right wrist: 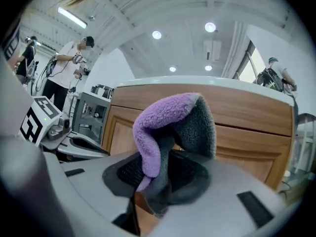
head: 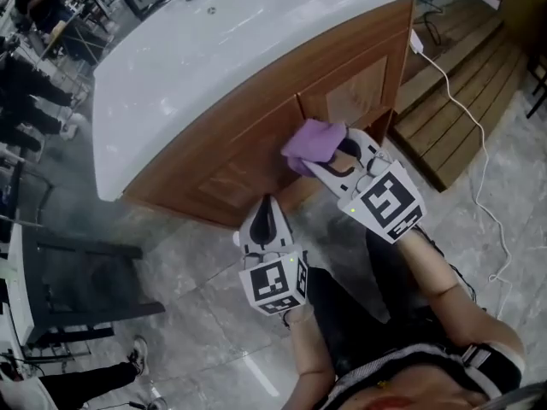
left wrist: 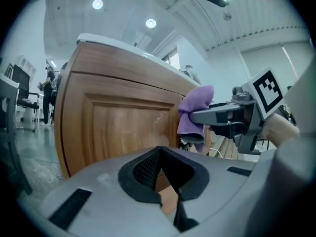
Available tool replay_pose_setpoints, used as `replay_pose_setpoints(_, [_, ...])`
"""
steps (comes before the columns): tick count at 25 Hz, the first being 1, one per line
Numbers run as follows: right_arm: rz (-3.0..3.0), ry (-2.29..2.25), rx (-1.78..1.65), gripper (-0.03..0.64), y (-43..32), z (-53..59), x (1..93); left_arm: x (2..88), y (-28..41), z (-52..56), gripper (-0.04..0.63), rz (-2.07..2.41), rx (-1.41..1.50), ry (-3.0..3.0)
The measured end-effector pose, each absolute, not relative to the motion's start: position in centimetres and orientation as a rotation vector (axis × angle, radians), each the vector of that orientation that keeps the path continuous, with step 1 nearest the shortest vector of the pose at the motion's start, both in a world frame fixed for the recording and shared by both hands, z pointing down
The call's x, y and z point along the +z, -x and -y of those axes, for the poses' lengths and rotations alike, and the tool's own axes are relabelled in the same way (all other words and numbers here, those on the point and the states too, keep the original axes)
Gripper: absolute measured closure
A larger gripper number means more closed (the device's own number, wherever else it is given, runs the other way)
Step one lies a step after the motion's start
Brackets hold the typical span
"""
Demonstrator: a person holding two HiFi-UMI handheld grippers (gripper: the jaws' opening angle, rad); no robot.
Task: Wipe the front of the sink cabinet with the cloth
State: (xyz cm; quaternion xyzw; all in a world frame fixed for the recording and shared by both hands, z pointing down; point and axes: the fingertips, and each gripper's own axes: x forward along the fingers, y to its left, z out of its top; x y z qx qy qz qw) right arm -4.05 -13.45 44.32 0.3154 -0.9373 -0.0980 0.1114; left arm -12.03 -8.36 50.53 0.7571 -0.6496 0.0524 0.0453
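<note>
My left gripper (head: 267,207) hangs low, jaws together on nothing, while the right gripper (head: 330,162) clamps its jaws on the bunched purple cloth (head: 314,141) at the cabinet front (head: 239,148), where I fear pressing too hard could drag it loose and scrape the wood.

The cloth (right wrist: 163,127) is plush purple pile on one face and a finer, flatter grey weave on the other; the cabinet (head: 256,135) is brown wood with visible grain, smooth and faintly sheened; its top (head: 197,49) is white, smooth and glossy; the left gripper (head: 267,202) and right gripper (head: 323,155) have matt grey plastic shells; the pads (left wrist: 144,169) are black with a fine ribbed texture; the floor (head: 197,314) is polished grey stone-look tile; the decking (head: 436,131) is matt slatted wood.
</note>
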Motion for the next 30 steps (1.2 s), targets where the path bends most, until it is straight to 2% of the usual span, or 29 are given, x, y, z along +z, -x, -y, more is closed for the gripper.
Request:
replay_pose_setpoints(7, [2.772,-0.91,-0.338,0.457,-1.1,16.2,42.8,48.5,5.6,11.1,0.595,1.995,0.064,-2.278])
replay_pose_setpoints(12, [2.757,-0.855,-0.422,0.457,-2.1,17.5,40.6,44.9,3.2,11.8,0.595,2.072,0.1,-2.256])
replay_pose_setpoints(19, [2.763,-0.839,-0.455,0.457,-1.2,18.5,40.0,41.2,2.8,12.5,0.595,2.235,0.129,-2.202])
replay_pose_setpoints(24, [2.798,-0.852,-0.491,0.457,-0.3,19.2,40.4,44.5,3.7,12.7,0.595,2.236,0.258,-2.171])
replay_pose_setpoints(30, [2.843,-0.87,-0.522,0.457,-0.2,19.4,40.3,46.0,3.8,14.3,0.595,2.161,0.21,-2.196])
